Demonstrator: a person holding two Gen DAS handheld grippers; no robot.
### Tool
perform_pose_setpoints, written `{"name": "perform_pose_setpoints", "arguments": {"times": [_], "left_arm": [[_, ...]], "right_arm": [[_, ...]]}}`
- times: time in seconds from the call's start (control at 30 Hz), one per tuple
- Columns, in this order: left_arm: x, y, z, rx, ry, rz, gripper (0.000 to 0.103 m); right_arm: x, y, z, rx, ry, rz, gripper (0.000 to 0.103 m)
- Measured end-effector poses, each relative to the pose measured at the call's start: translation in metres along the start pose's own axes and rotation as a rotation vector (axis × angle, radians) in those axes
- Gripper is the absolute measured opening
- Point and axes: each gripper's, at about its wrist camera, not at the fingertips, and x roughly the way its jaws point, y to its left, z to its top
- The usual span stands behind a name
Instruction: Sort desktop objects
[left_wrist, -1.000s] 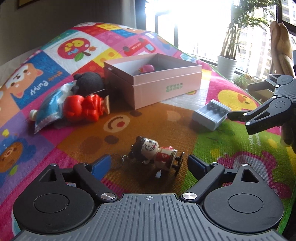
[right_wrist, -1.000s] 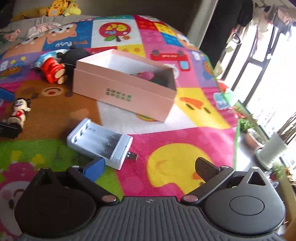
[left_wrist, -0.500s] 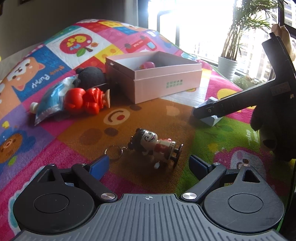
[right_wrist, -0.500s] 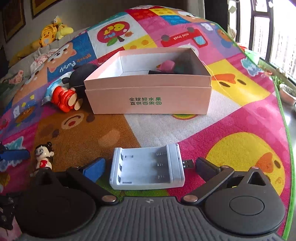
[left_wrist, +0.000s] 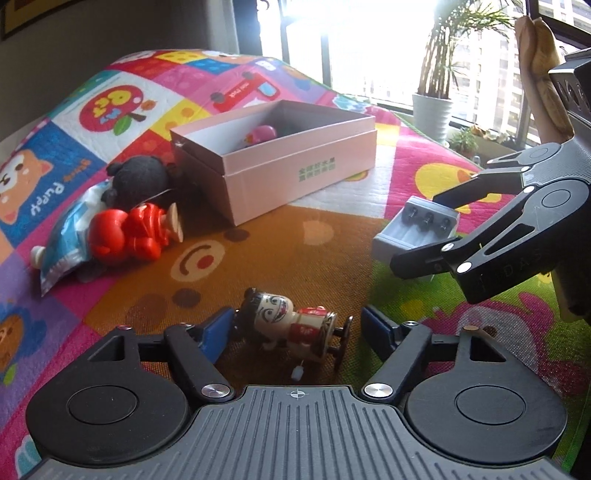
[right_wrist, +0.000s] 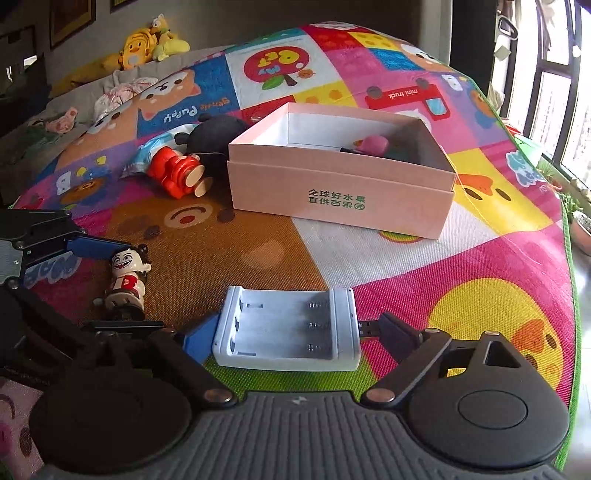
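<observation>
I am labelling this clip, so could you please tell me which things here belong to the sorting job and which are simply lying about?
In the job:
- wind-up figurine, between the closing left gripper jaws
- battery charger, between the closing right gripper jaws
- pink box
- red toy
- black plush

Lying about:
- potted plant
- yellow plush toys

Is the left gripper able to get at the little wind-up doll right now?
Probably yes: the doll lies between the left gripper's closing jaws, with nothing in the way.
</observation>
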Motion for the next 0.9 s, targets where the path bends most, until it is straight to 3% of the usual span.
{"name": "perform_pose_setpoints", "arguments": {"times": [0.2, 0.43, 0.6, 0.7, 0.8, 0.83, 0.9], "left_arm": [[-0.023, -0.016, 0.014, 0.067, -0.051, 0.042, 0.072], [-0.057, 0.000, 0.099, 0.054, -0.267, 0.097, 0.072], [-0.018, 0.013, 0.168, 0.056, -0.318, 0.128, 0.073], [0.018, 0.035, 0.194, -0.022, -0.267, 0.108, 0.082], [0.025, 0.072, 0.187, -0.195, -0.245, 0.060, 0.091], [0.022, 0.080, 0.178, -0.222, -0.249, 0.055, 0.096], [0.014, 0.095, 0.152, -0.231, -0.249, 0.083, 0.096]], "right_arm": [[-0.042, -0.006, 0.004, -0.010, -0.078, -0.005, 0.091], [-0.109, -0.018, 0.038, -0.036, -0.317, -0.061, 0.091], [-0.116, -0.035, 0.068, -0.028, -0.379, -0.118, 0.091], [-0.099, -0.044, 0.089, -0.010, -0.354, -0.125, 0.091], [-0.076, -0.050, 0.108, -0.010, -0.332, -0.149, 0.091], [-0.066, -0.052, 0.115, -0.007, -0.319, -0.149, 0.091], [-0.044, -0.056, 0.127, 0.001, -0.289, -0.147, 0.091]]}}
